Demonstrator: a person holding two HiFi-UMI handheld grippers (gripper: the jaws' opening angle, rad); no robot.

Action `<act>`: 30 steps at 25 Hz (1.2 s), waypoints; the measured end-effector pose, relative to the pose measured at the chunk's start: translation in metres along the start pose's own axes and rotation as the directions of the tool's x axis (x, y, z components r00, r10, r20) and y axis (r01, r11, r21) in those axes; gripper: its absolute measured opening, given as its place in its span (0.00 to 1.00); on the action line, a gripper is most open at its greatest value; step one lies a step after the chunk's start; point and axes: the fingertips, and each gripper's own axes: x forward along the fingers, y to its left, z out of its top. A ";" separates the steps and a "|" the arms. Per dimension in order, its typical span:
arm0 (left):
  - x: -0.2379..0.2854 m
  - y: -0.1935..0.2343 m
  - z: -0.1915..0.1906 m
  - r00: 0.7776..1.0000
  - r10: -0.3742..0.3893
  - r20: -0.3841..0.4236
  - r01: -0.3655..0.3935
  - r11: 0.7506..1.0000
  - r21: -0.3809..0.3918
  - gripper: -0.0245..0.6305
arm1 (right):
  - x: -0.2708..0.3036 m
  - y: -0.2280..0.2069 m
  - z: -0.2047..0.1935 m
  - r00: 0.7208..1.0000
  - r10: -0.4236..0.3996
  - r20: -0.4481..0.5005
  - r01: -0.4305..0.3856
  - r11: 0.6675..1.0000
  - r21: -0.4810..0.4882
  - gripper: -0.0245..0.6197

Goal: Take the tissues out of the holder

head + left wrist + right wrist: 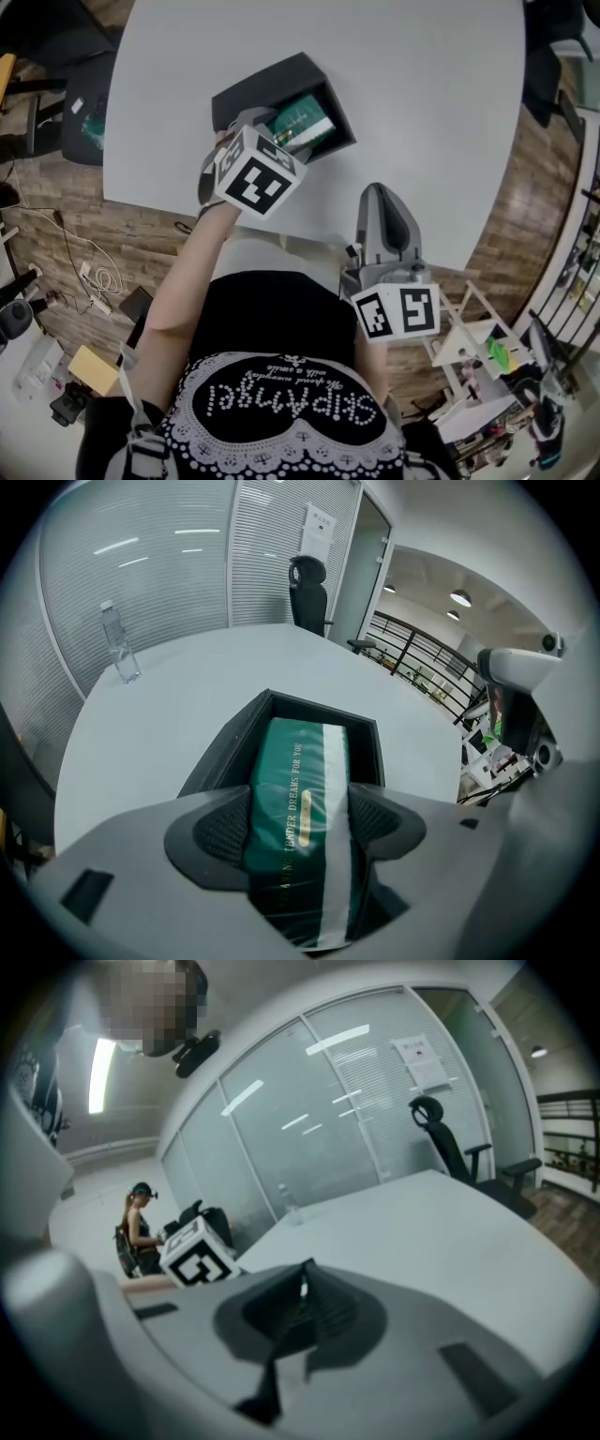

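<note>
A black open-topped holder (272, 80) sits on the white round table (422, 94) with a green and white wrapped tissue pack (305, 117) inside. My left gripper (272, 131) reaches down into it. In the left gripper view the pack (298, 761) lies lengthwise in the holder (225, 752), and the left gripper (298, 822) has a pad against each long side of it. My right gripper (382, 202) hangs at the table's near edge, away from the holder. Its jaws are shut with nothing between them (302, 1288).
A water bottle (120, 653) stands at the table's far left edge and an office chair (309, 597) stands behind the table. Glass walls with blinds close off the back. A person (141, 1227) sits at the left. A small wooden rack (469, 337) and clutter stand on the floor by my right side.
</note>
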 end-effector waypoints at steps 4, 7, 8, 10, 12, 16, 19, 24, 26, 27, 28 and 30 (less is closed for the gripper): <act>-0.002 0.001 -0.001 1.000 0.003 0.008 -0.003 1.000 0.001 0.57 | -0.002 0.002 -0.001 1.000 -0.003 0.002 0.003 1.000 -0.001 0.09; -0.002 0.000 -0.002 1.000 0.006 0.010 -0.006 1.000 0.003 0.57 | -0.003 0.003 -0.002 1.000 -0.004 0.004 0.004 1.000 -0.002 0.09; -0.002 0.000 -0.002 1.000 0.009 0.012 -0.009 1.000 0.003 0.57 | -0.004 0.003 -0.002 1.000 -0.004 0.004 0.004 1.000 -0.003 0.09; -0.001 0.000 -0.002 1.000 0.011 0.013 -0.011 1.000 0.004 0.57 | -0.004 0.002 -0.003 1.000 -0.006 0.005 0.006 1.000 -0.003 0.09; -0.001 0.000 -0.002 1.000 0.005 0.009 -0.005 1.000 0.003 0.57 | -0.005 0.001 -0.002 1.000 -0.009 0.006 0.009 1.000 -0.002 0.09; -0.001 -0.001 -0.002 1.000 0.006 0.014 -0.006 1.000 0.010 0.57 | -0.006 0.000 -0.003 1.000 -0.015 0.006 0.015 1.000 -0.003 0.09; -0.001 -0.002 0.000 1.000 0.011 0.019 -0.011 1.000 0.015 0.56 | -0.006 0.000 -0.001 1.000 -0.014 0.007 0.014 1.000 -0.005 0.09; -0.002 -0.002 -0.001 1.000 0.015 0.019 -0.016 1.000 0.021 0.56 | -0.005 0.001 0.002 1.000 -0.015 0.008 0.015 1.000 -0.012 0.09; -0.004 -0.002 -0.001 1.000 0.017 0.016 -0.017 0.999 0.035 0.55 | -0.005 0.002 0.004 1.000 -0.015 0.012 0.015 1.000 -0.016 0.09; -0.005 -0.002 -0.001 1.000 0.020 0.015 -0.021 0.999 0.046 0.55 | -0.004 0.003 0.005 1.000 -0.014 0.013 0.015 1.000 -0.017 0.09; -0.007 -0.002 -0.001 1.000 0.024 0.014 -0.025 0.998 0.057 0.55 | -0.003 0.003 0.005 1.000 -0.014 0.013 0.014 1.000 -0.019 0.09; -0.010 -0.002 0.000 0.999 0.025 0.020 -0.027 0.997 0.067 0.55 | -0.002 0.000 0.007 1.000 -0.015 0.014 0.015 1.000 -0.021 0.09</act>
